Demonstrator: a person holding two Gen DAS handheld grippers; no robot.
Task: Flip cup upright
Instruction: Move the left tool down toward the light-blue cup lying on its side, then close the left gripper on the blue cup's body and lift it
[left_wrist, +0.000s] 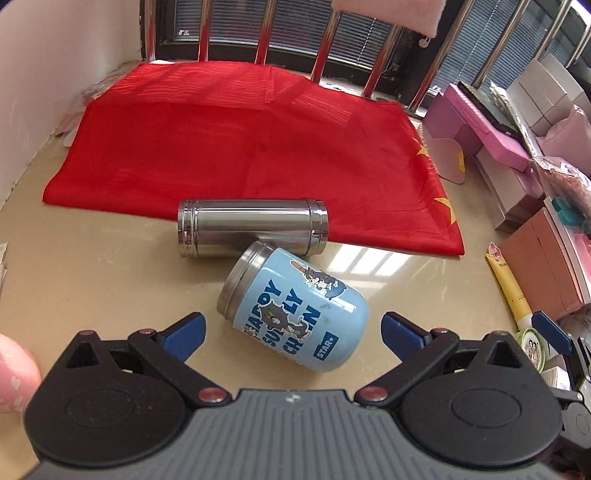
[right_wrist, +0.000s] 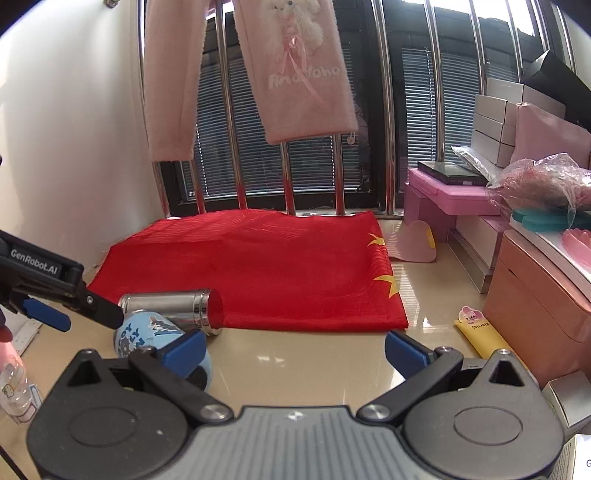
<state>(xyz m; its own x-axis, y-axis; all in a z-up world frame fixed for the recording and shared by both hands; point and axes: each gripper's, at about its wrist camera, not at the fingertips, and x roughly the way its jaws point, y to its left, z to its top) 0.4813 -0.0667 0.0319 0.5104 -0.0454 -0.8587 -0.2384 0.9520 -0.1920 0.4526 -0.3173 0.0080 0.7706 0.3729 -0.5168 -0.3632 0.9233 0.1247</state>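
Our left hand-held gripper (left_wrist: 291, 334) hovers with jaws apart around the light-blue cartoon-printed steel cup (left_wrist: 295, 310), which lies on its side on the beige surface (left_wrist: 110, 280), touching the steel cylinder flask (left_wrist: 253, 230). We should clamp mid-body, then swing the rim up.

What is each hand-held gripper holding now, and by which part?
Nothing. The left hand-held gripper is open around the lying blue cup without gripping it; the right hand-held gripper is open and empty.
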